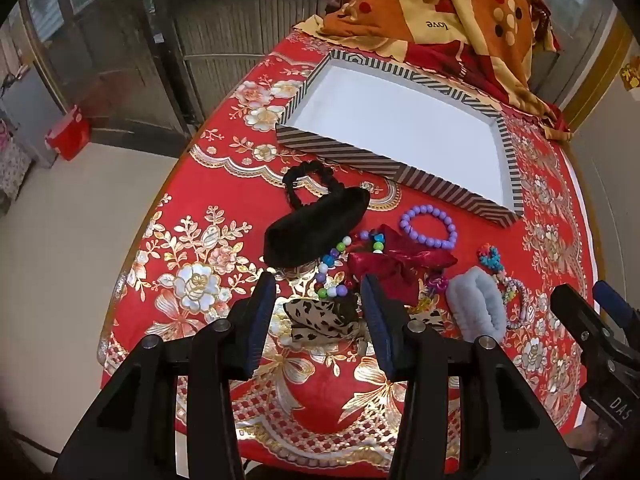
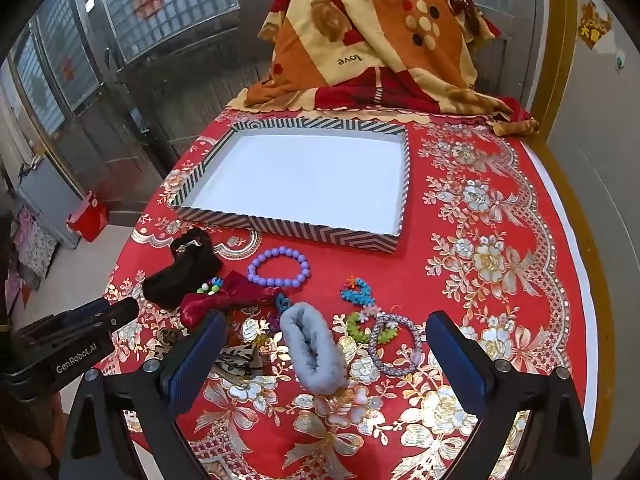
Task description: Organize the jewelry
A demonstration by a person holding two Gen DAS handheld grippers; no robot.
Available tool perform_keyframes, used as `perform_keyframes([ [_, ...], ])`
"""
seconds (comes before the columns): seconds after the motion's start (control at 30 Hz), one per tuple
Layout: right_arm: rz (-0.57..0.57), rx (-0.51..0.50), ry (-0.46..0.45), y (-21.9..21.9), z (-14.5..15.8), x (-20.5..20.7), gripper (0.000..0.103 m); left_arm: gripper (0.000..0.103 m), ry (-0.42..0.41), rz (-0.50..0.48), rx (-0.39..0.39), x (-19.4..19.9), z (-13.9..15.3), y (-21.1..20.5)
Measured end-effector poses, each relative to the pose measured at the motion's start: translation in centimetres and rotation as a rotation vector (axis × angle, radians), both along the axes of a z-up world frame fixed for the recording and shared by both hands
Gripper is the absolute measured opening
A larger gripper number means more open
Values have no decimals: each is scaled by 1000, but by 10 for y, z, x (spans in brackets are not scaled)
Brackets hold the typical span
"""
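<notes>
A red floral tablecloth (image 2: 460, 240) bears a striped tray (image 2: 280, 228), purple bracelet (image 2: 279, 267) and grey scrunchie (image 2: 314, 350).

Two hand-held tongs, both spread apart and holding nothing.
The left tongs (image 1: 318, 322) hover low with a moderate gap between blue-padded fingers (image 1: 260, 320). The right tongs (image 2: 326, 364) sit just beside them, fingers spread much wider.

Red floral tablecloth (image 2: 500, 208), patterned blanket (image 2: 372, 40), glass-block windows (image 2: 172, 4), pale floor (image 1: 60, 260)
</notes>
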State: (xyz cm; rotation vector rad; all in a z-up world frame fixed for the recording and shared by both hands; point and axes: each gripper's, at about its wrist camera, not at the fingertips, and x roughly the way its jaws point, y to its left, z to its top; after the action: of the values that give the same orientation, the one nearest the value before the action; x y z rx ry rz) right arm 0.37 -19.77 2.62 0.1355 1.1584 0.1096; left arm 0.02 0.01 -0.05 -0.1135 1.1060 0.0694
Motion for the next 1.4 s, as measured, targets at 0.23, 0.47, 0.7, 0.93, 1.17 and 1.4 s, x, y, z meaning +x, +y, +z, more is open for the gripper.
perform_keyframes([
  [0.23,14,2,5,3,-2,2,99,43,7,-1,0,0,-3,1],
  [0.47,26,-4,9,5,-5,5,99,43,19,-1,-1,5,-3,2],
  [0.7,33,-4,10,6,-6,7,99,43,-9,0,-4,4,-3,-1],
  [0.93,34,-4,17,4,-9,8,99,43,-66,-1,-16,4,-3,-3],
  [1.17,27,-2,20,1,-10,11,99,43,-3,-5,1,10,-5,-5],
  [1.4,33,-2,27,2,-12,12,99,43,4,-2,-3,11,-6,-7],
])
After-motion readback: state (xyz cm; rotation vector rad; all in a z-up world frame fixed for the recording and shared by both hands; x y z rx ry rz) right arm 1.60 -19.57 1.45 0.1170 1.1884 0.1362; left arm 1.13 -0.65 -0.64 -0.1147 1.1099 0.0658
